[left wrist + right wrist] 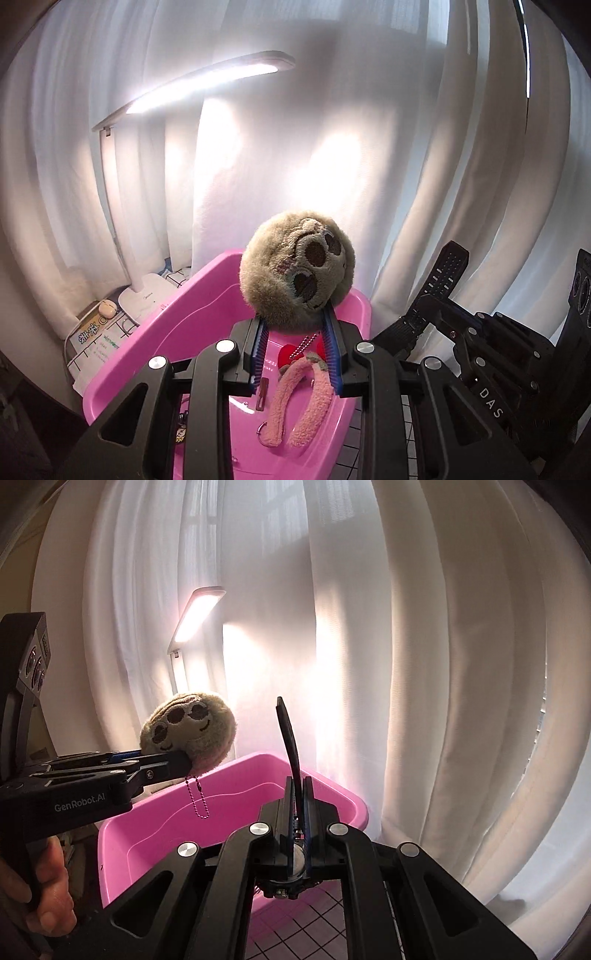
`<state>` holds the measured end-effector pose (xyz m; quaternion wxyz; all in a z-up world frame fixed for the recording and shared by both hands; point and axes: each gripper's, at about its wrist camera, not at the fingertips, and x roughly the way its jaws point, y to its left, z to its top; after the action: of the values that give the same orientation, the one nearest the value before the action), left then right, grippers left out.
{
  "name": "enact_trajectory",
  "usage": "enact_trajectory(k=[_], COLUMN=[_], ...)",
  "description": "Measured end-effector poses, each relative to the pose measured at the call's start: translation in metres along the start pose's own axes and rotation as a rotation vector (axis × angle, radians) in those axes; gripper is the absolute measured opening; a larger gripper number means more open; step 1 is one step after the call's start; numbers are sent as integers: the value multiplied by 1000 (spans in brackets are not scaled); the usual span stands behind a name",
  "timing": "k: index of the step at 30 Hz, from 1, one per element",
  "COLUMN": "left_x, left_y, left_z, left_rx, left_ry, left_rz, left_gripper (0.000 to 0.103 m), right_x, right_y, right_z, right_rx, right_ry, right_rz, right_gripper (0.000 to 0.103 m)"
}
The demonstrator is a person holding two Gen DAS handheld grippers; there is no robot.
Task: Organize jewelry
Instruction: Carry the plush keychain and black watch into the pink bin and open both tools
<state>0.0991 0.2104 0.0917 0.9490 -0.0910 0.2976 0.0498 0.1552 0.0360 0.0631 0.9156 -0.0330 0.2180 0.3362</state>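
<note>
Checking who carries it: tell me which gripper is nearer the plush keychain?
Left. The left gripper grips the plush keychain; the right gripper, beside it, holds a black watch.

Between the left gripper's (295, 325) blue-padded black fingers sits a tan plush keychain (297, 269) with dark brown embroidered eyes; beneath it hangs a pink ball chain (195, 797). Below is a bright pink plastic bin (177, 332). The right gripper (298, 794) grips a black watch strap (290, 738). Beyond hang white curtains (424, 147).
</note>
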Motion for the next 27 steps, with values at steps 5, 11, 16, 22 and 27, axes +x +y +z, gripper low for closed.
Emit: enact_trajectory(k=[5, 11, 16, 22, 27], left_x=[11, 31, 49, 62, 69], left_y=[39, 64, 78, 84, 88], left_z=[-6, -29, -42, -50, -52], left_rx=[-39, -77, -101, -110, -122], left_ry=[33, 103, 152, 191, 215], left_rz=[75, 115, 143, 171, 187], left_gripper=[27, 27, 27, 27, 29], right_x=[42, 77, 101, 118, 131], right_y=[23, 33, 34, 30, 27], right_z=[-3, -15, -20, -25, -29], right_rx=[-19, -14, -4, 8, 14], right_ry=[56, 129, 182, 229, 272], right_rz=[51, 65, 59, 44, 25], right_gripper=[3, 3, 3, 3, 3])
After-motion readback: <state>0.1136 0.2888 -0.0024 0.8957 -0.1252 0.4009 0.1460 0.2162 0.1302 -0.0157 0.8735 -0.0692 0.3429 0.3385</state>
